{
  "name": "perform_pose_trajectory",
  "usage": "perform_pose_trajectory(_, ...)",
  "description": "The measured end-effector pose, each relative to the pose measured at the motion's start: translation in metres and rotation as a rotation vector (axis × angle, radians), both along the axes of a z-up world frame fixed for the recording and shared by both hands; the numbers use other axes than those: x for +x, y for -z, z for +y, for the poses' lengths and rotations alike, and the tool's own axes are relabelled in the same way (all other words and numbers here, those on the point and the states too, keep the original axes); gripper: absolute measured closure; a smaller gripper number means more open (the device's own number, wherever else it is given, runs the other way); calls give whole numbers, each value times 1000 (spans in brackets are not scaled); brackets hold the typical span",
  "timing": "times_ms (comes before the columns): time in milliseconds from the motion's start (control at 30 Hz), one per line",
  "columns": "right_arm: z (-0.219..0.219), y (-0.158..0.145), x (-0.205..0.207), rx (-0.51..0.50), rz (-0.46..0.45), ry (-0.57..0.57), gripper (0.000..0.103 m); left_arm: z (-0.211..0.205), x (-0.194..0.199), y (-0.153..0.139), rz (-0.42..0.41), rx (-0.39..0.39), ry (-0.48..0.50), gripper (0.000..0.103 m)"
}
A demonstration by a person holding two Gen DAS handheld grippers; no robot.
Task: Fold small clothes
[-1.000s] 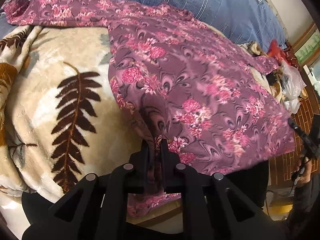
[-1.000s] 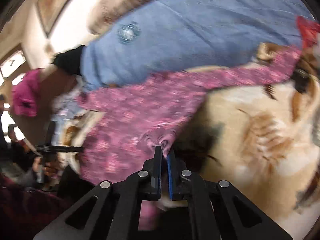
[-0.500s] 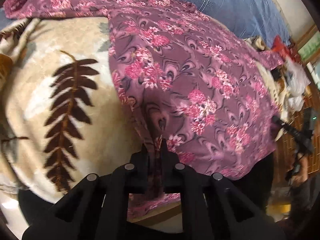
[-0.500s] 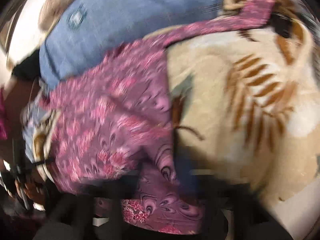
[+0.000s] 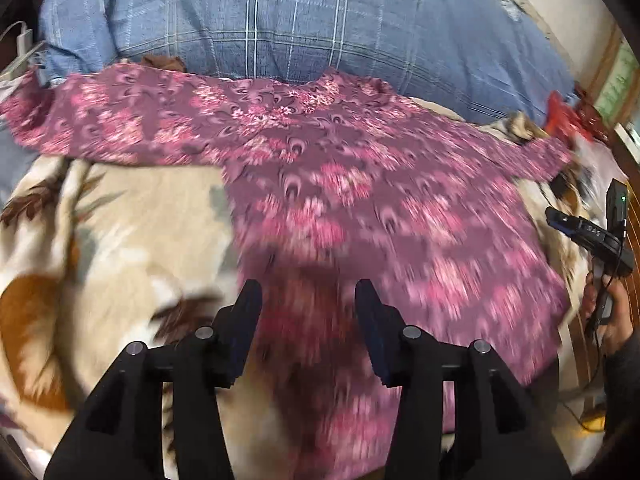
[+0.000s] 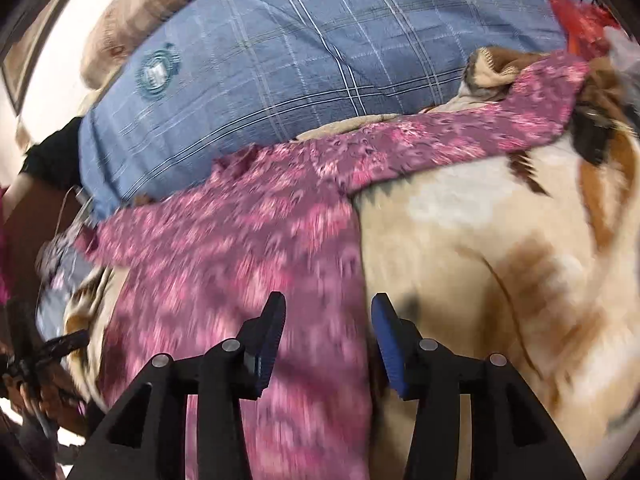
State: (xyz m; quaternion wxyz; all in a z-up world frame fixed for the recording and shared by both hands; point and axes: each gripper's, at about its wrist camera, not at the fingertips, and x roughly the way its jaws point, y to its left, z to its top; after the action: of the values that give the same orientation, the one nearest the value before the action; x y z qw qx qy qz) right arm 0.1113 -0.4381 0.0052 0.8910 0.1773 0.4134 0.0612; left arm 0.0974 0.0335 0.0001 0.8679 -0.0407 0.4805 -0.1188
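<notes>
Both claws just opened — shirt [image 5: 360, 208] released.

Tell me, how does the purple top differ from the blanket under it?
The top is thin purple cloth with small pink flowers; the blanket is thick, fluffy cream with big brown leaves. The top covers only part of the bed; the blanket spreads well past it. Both lie spread out, unfolded.
</notes>
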Motion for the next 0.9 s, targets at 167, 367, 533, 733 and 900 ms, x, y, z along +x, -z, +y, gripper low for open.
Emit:
perform_pose_trajectory(167,16,32,56,-88,42,56,64,-16,48,26,48,40,-68,56)
perform_pose_trajectory(367,14,8,55,-137,-77,40,99,-8,65,39,40,10,-123,56)
perform_pose_trajectory(533,4,33,71,-137,30,53,96,-16,66,45,18,102,-73,56)
perform_pose_trajectory(733,11,-3,74,-34,-106,56,91,-19,81,15,-62,37,-68,46)
perform_pose_trajectory(900,39,21,108,-131,-26,25,91,-28,111,38,3,36,-93,45)
